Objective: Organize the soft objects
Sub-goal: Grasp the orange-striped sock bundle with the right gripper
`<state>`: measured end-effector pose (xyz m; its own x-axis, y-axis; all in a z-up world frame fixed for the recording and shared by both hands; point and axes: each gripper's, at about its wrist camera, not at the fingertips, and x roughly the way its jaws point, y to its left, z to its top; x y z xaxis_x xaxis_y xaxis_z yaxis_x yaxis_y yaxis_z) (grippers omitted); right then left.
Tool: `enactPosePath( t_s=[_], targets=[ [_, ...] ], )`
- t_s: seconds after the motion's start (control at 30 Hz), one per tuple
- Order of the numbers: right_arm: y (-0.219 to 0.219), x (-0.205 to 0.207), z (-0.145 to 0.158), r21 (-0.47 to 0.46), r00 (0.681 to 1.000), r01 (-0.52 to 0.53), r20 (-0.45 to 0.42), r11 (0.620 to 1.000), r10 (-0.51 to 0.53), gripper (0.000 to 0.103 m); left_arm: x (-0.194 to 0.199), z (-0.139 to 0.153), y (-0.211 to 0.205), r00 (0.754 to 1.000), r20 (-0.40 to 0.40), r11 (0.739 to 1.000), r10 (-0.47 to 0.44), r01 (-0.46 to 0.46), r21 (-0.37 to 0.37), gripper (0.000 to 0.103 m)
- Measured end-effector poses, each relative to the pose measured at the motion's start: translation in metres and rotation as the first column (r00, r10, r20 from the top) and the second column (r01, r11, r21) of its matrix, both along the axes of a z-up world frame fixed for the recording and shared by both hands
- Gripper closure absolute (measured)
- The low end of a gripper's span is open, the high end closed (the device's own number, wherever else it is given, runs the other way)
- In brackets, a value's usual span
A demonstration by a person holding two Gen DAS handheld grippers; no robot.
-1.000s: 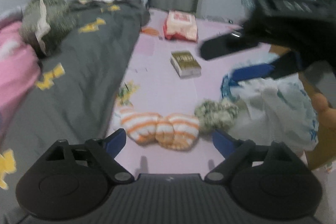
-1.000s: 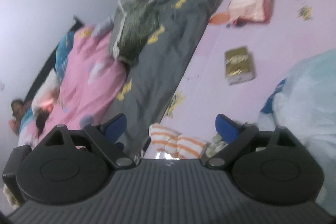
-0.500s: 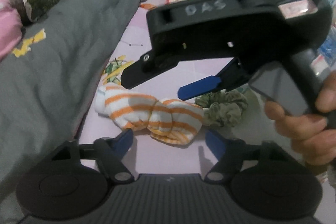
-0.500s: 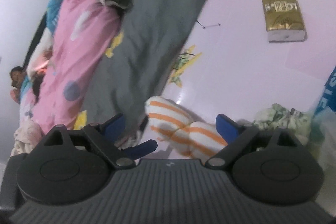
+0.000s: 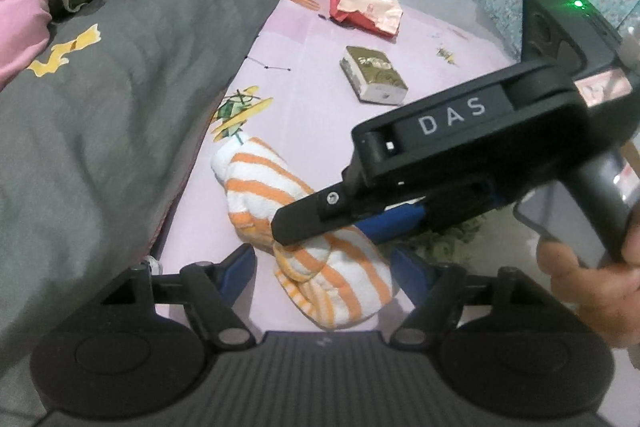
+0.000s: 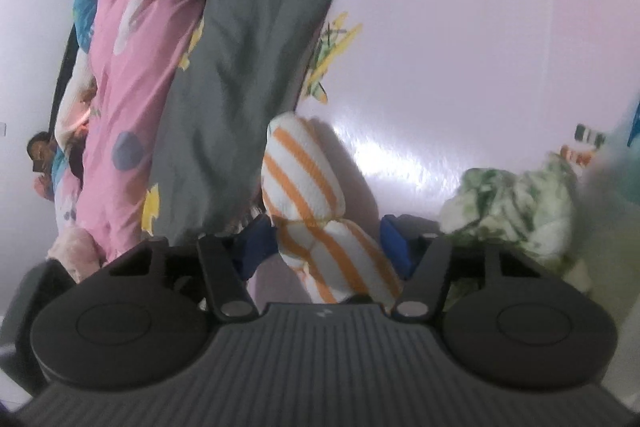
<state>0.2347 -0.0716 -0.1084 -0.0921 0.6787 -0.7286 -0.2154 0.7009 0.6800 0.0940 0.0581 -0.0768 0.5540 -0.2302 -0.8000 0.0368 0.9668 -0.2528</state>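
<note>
An orange-and-white striped towel (image 5: 260,183) lies bunched in two lobes on the pink mat (image 5: 316,95), beside the grey blanket. In the left wrist view its near lobe sits between the fingers of my left gripper (image 5: 324,267), whose jaws are opening, with a gap on the left side. My right gripper (image 5: 320,231) reaches in from the right, held by a hand (image 5: 592,267), onto the towel's middle. In the right wrist view the striped towel (image 6: 304,163) fills the right gripper (image 6: 326,247), whose jaws are closing, pads against both sides. A green patterned cloth (image 6: 512,203) lies to the right.
A grey blanket (image 5: 120,107) with yellow prints covers the left, with a pink quilt (image 6: 132,67) beyond it. A gold book (image 5: 374,75) and a red-and-pink packet (image 5: 366,5) lie farther back on the mat. A person (image 6: 40,151) lies at the far left.
Both grippers have come down onto the striped towel. The right gripper swung in from the upper right and narrowed around the towel's middle. The left gripper's fingers narrowed around the near lobe.
</note>
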Motion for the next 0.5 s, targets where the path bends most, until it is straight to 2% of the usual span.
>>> enactPosePath(
  t_s=[0.1,0.23,0.3,0.5],
  targets=[
    [-0.001,-0.001,-0.004,0.023,1.0,0.025,-0.008,0.999,-0.025,0.048,0.002,0.001,-0.006,1.0,0.012,1.0,-0.006,0.006,0.031,0.031],
    [-0.005,-0.002,-0.005,0.07,0.999,0.048,-0.007,0.996,-0.048,0.055,0.001,0.008,-0.012,1.0,0.023,0.997,-0.01,0.009,0.078,0.042],
    [-0.008,-0.004,-0.002,0.097,0.998,0.055,-0.004,0.994,-0.055,0.059,-0.003,0.014,-0.013,0.999,0.043,0.995,-0.017,0.013,0.098,0.043],
    [-0.019,-0.011,0.023,0.163,0.997,0.058,0.047,0.985,-0.066,0.059,-0.014,0.04,-0.022,0.992,0.119,0.989,-0.033,0.015,0.149,0.043]
  ],
)
